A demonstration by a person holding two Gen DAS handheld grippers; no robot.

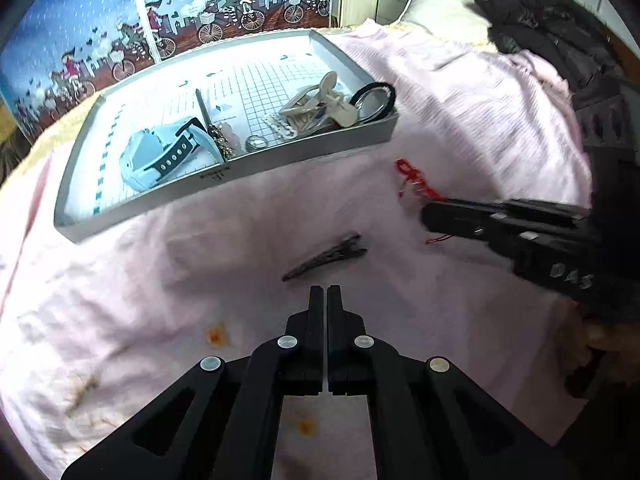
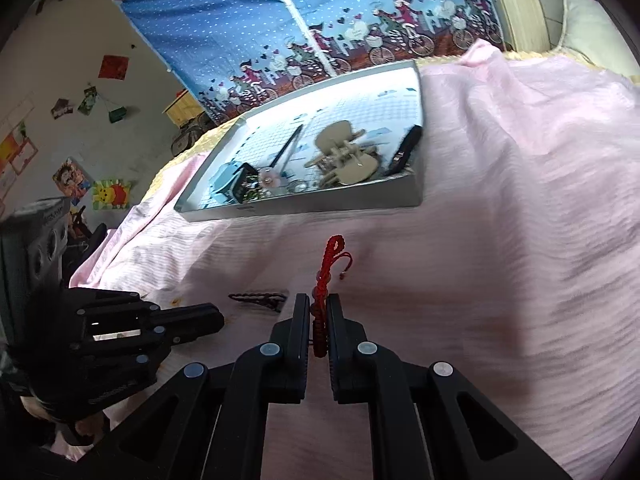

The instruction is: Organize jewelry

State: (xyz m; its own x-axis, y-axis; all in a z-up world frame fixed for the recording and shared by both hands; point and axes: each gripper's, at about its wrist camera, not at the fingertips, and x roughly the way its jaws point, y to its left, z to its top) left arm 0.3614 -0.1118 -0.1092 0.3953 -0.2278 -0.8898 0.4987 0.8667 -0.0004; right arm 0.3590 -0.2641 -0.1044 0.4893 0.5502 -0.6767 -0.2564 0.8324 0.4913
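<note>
Red cord is clamped between the right gripper fingers, front end with its loop sticking out ahead over the pink sheet, short of the tray; from the left wrist view the cord pokes out past the right gripper tip, a loose thread hanging below. Dark hair clip lies on the sheet just ahead of the left gripper, not touching it; in the right wrist view the clip sits between the two grippers. Left gripper is clenched on nothing, fingers nearly meeting. Grey tray rests on the bed beyond both, holding a light-blue watch, a ring, a beige claw clip and a black hair tie in the right corner. Blue bicycle-print fabric stands behind the tray.
</note>
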